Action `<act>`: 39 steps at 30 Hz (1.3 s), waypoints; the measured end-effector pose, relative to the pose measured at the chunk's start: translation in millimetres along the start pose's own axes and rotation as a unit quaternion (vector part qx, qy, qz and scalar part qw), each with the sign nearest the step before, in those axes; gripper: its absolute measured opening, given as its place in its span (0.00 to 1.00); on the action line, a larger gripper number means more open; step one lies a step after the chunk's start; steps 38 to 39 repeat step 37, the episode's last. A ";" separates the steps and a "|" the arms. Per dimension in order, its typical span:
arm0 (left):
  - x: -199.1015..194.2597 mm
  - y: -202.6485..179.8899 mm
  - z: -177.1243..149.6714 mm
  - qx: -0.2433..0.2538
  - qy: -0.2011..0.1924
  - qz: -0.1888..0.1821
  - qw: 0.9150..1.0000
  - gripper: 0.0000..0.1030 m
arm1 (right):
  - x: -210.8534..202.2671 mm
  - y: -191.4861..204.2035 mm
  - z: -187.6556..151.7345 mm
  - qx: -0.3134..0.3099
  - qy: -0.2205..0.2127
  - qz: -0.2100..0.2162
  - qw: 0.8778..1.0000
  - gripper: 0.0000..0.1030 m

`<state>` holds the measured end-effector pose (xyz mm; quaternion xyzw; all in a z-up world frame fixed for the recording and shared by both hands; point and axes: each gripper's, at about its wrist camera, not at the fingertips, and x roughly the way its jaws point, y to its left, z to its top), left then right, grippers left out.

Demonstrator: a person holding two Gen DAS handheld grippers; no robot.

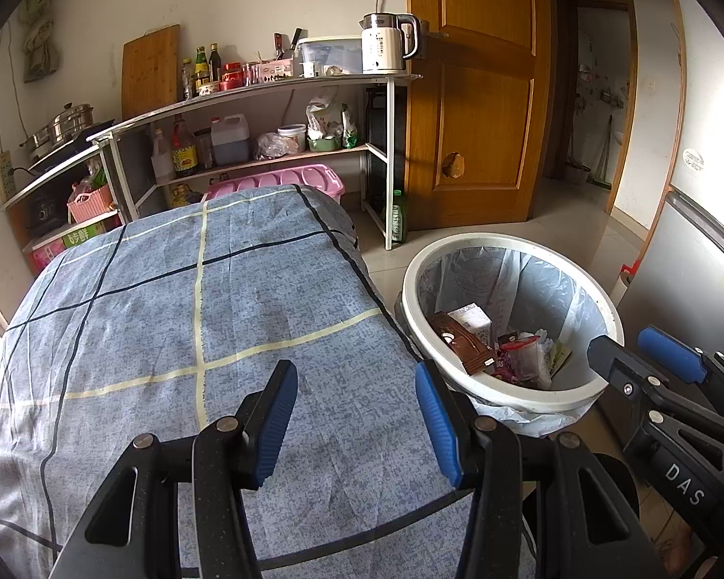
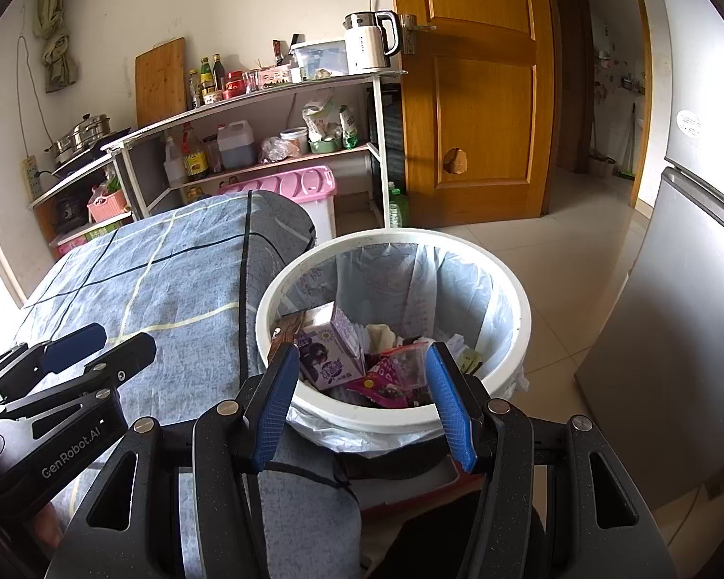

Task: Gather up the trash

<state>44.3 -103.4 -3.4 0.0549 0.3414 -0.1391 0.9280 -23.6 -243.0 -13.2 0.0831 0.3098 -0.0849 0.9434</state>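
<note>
A white trash bin (image 1: 598,400) with a clear liner stands on the floor beside the table; it also shows in the right wrist view (image 2: 396,420). It holds trash: a purple carton (image 2: 328,352), red wrappers (image 2: 386,381), a brown packet (image 1: 463,342). My left gripper (image 1: 357,410) is open and empty over the blue checked tablecloth (image 1: 193,318). My right gripper (image 2: 359,395) is open and empty above the bin's near rim; it shows at the right of the left wrist view (image 1: 647,352). The left gripper shows in the right wrist view (image 2: 101,342).
A shelf unit (image 1: 265,91) with bottles, a kettle (image 1: 386,43) and a pink tub (image 1: 289,181) stands behind the table. A wooden door (image 1: 478,96) is beyond the bin. A grey fridge (image 2: 675,337) stands to the right. Tiled floor (image 2: 555,251) lies around the bin.
</note>
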 end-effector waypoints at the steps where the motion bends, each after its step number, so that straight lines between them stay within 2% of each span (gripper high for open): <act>1: -0.2 -0.2 -0.1 0.000 0.000 0.001 1.000 0.49 | 0.6 0.2 0.2 0.000 0.001 -0.001 1.000 0.54; 39: 0.5 -0.1 -0.9 0.002 0.003 -0.003 1.000 0.49 | 1.5 -0.6 -1.9 0.001 0.003 -0.001 1.000 0.54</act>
